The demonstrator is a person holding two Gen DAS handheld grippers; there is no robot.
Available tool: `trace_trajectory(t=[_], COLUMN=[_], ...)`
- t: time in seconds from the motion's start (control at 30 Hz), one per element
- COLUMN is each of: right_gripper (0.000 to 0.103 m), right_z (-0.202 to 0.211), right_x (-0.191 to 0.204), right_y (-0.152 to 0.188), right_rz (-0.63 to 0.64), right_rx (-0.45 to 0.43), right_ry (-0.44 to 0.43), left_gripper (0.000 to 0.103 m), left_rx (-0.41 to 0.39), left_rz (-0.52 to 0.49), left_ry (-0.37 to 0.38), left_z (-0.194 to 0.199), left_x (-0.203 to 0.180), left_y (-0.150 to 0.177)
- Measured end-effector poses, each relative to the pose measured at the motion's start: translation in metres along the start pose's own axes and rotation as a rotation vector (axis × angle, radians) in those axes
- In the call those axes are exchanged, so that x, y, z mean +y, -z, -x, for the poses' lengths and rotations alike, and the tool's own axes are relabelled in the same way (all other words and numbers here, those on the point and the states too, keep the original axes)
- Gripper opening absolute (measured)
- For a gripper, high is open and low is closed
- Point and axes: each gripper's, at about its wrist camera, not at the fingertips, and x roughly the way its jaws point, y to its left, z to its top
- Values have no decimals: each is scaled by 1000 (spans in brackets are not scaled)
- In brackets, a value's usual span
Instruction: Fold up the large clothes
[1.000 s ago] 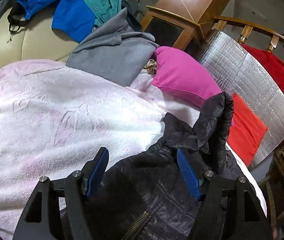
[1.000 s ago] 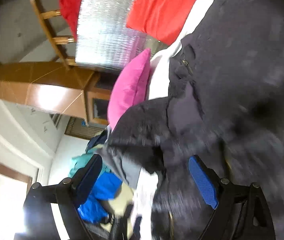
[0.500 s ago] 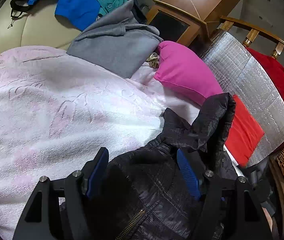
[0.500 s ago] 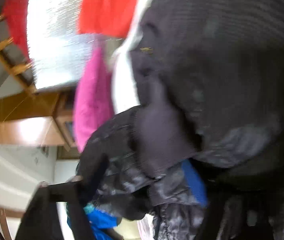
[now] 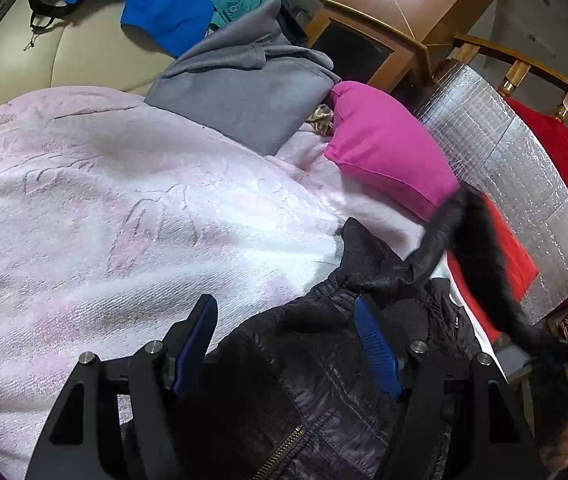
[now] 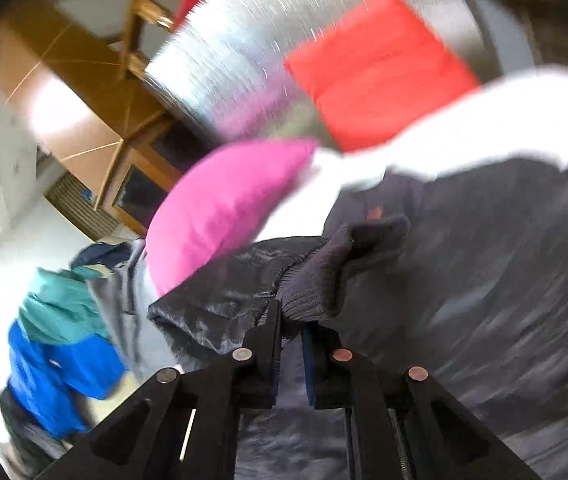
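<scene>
Two hand-held grippers work over a bed whose pale pink blanket (image 5: 132,216) fills the left and middle of the left wrist view. We see the black quilted jacket (image 5: 323,392) lying on the blanket at the lower middle of that frame, zipper teeth showing near the bottom edge. A pink pillow (image 5: 383,160) sits right of centre, with a grey garment (image 5: 244,96) above it and blue and teal clothes at the top. Silver foil padding (image 5: 523,184) and a red cushion (image 6: 379,68) lie toward the right. Our left hand-held gripper (image 5: 285,344) stands open, jacket fabric between its blue pads without pressing. Our right hand-held gripper (image 6: 291,320) has just closed and pinches the jacket's ribbed cuff (image 6: 323,276). We can read no label or writing anywhere.
</scene>
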Motion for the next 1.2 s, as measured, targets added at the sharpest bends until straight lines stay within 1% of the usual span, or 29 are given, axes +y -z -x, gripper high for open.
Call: trace_trajectory(t=[0.07,0.1,0.17,0.23,0.3,0.37,0.4,0.5,0.57,0.6,0.67,0.7,0.77,0.83,0.87,0.93,1.0,1.03,1.07,1.13,1.2], right_gripper=[10,10,10,10,10,10,10,10,10,10,10,10,10,10,10,10,10,10,10,9,9], right_z=[20,31,39,38,27,17,11,17,24,31,46,52,49,38,28,14,12,13,13,12,11], right_x=[-3,-15,-36,-66,-97,-117,-125,-139,-134,-129,-122,-120,-118,-133,-142,-157,-165,-167,-167,-169,-175], right_y=[-11,-15,-17,-17,-8,-4,1,8,6,2,-8,-11,-10,-1,6,17,26,26,26,27,28], right_rz=[58,83,109,104,112,112,109,111,124,139,170,175,179,162,139,111,103,102,101,106,89], right_rx=[-51,-72,-90,-70,-19,20,37,34,7,-18,-72,-85,-84,-41,-10,36,44,41,45,58,73], right_ry=[69,123,204,289,374,413,420,402,376,360,331,319,323,353,368,395,395,391,387,387,378], left_gripper=[71,71,71,71,71,71,71,71,71,71,71,71,71,72,71,71,71,71,70,70,70], left_rx=[5,9,17,21,20,28,34,49,94,124,155,161,187,215,240,321,364,384,382,339,331], left_rz=[4,2,-4,-12,-23,-33,-37,-52,-89,-84,-81,-104,-176,-248,-295,-379,-425,-483,-555,-633,-670], left_ry=[1,1,3,8,10,10,11,27,66,70,122,153,207,232,222,151,73,25,-11,-31,-45], left_z=[-1,-2,-3,-4,-5,-6,-8,-11,-14,-13,-11,-11,-19,-36,-50,-91,-117,-131,-140,-140,-141], left_x=[1,0,-1,-3,-6,-7,-8,-10,-17,-20,-30,-41,-71,-95,-107,-120,-119,-119,-118,-121,-122], left_y=[0,0,1,2,3,4,4,4,2,-1,-10,-18,-33,-38,-36,-23,-11,-2,7,15,20])
